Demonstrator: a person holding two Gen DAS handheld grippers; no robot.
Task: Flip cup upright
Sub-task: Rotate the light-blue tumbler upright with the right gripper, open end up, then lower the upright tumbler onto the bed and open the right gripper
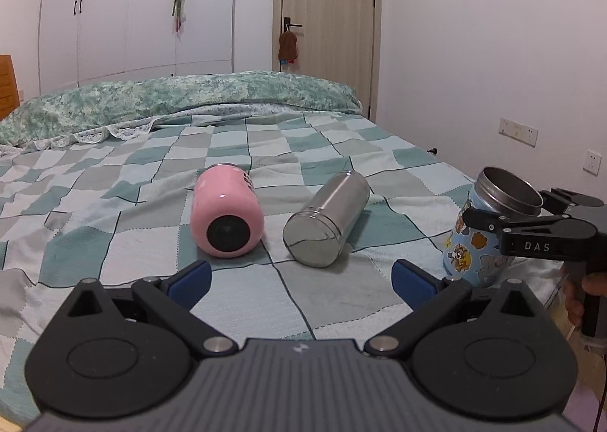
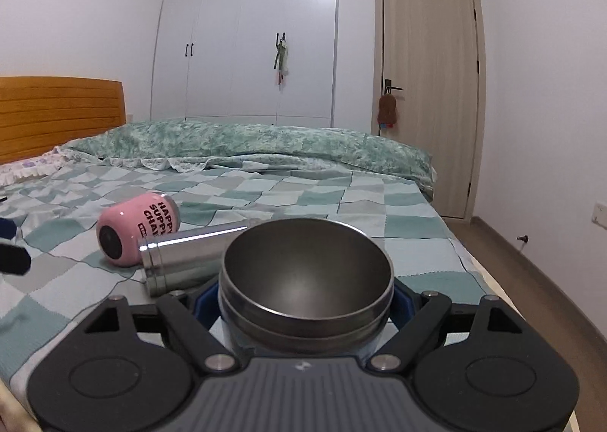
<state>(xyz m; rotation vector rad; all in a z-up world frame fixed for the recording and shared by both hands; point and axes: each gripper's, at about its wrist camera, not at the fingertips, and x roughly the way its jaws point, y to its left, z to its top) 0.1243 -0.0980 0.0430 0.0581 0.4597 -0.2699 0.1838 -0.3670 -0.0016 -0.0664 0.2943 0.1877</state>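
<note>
A blue cartoon-print cup (image 1: 472,246) with a steel rim stands nearly upright at the bed's right edge, mouth up. My right gripper (image 2: 303,305) is shut on it just below the rim; its steel mouth (image 2: 307,268) fills the right wrist view. A pink cup (image 1: 227,212) lies on its side on the checked bedspread, black base toward me; it also shows in the right wrist view (image 2: 138,227). A steel cup (image 1: 326,219) lies on its side beside it, and shows in the right wrist view (image 2: 189,253). My left gripper (image 1: 301,282) is open and empty, just short of both lying cups.
The bed (image 1: 114,204) has a green-checked cover with a rolled green quilt (image 1: 189,98) at the back. A wooden headboard (image 2: 57,113) is at the left. White wardrobes (image 2: 246,33), a door (image 2: 428,90) and a wall with sockets (image 1: 518,130) stand around.
</note>
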